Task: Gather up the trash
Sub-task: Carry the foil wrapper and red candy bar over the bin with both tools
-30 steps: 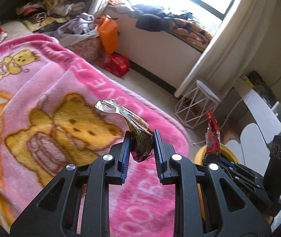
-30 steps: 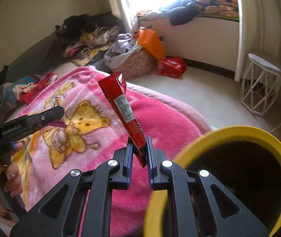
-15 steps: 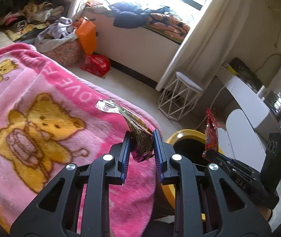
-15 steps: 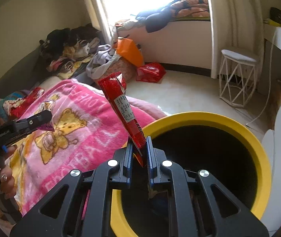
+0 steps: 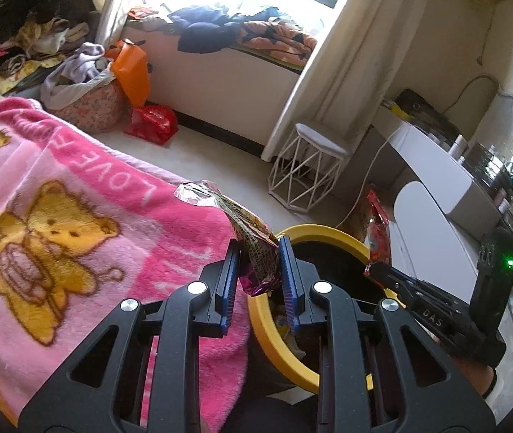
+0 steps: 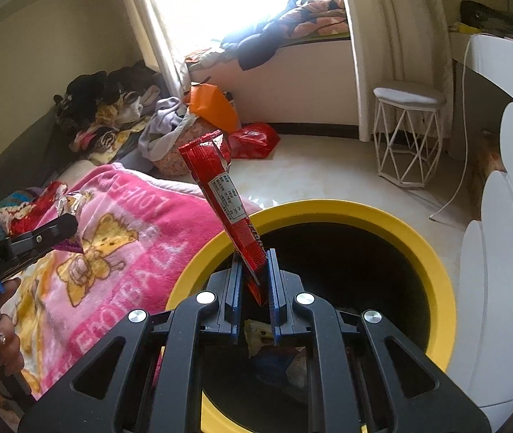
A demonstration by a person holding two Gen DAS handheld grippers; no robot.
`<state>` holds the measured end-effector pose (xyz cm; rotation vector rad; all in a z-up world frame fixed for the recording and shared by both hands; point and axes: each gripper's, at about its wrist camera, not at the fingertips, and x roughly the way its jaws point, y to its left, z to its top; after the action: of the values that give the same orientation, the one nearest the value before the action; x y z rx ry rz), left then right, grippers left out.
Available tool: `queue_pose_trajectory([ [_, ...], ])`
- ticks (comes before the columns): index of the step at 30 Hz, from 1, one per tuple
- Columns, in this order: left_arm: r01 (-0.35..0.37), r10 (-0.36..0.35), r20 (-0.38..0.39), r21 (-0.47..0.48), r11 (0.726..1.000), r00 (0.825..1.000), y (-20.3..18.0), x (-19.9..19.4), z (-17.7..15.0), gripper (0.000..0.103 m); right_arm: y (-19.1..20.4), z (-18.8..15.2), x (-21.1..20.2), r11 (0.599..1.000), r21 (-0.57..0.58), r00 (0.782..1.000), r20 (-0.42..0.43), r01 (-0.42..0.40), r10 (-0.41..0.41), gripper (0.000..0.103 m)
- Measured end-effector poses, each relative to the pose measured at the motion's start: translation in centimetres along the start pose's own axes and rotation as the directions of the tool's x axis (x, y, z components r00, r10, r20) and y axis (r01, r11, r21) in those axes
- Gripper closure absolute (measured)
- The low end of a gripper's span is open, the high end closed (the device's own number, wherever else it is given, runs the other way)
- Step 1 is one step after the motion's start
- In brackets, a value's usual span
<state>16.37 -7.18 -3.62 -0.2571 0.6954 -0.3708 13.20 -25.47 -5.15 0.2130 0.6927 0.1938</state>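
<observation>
While the left tool (image 5: 258,267) grips a foil wrapper (image 5: 252,238) beside the yellow bin (image 6: 328,213), only the right view shows discarded packets inside; the right tool (image 6: 252,281) clamps a red wrapper (image 6: 227,202) above it; the blanket (image 5: 76,195) reads "LOVE".

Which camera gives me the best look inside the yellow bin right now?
The right wrist view: the yellow bin fills the frame below the right gripper, with trash visible inside. The left wrist view shows only part of the bin, blocked by the left gripper.

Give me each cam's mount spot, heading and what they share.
Left wrist: on the left gripper, facing over the pink blanket toward the window; its foil wrapper clamped.
Right wrist: on the right gripper, above the yellow bin, gripping a red wrapper.
Shared: bin, blanket, white stool, each other's gripper.
</observation>
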Motion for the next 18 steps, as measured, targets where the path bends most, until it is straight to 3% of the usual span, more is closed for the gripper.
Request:
queue_pose_trajectory([
  [18, 0.048, -0.044, -0.04, 0.093, 0.994, 0.998, -4.2, 1.5, -0.7, 0.086, -3.3, -0.8, -1.0, 0.995, 0.079, 0.999, 0.004, 0.054, -0.054, 0.091],
])
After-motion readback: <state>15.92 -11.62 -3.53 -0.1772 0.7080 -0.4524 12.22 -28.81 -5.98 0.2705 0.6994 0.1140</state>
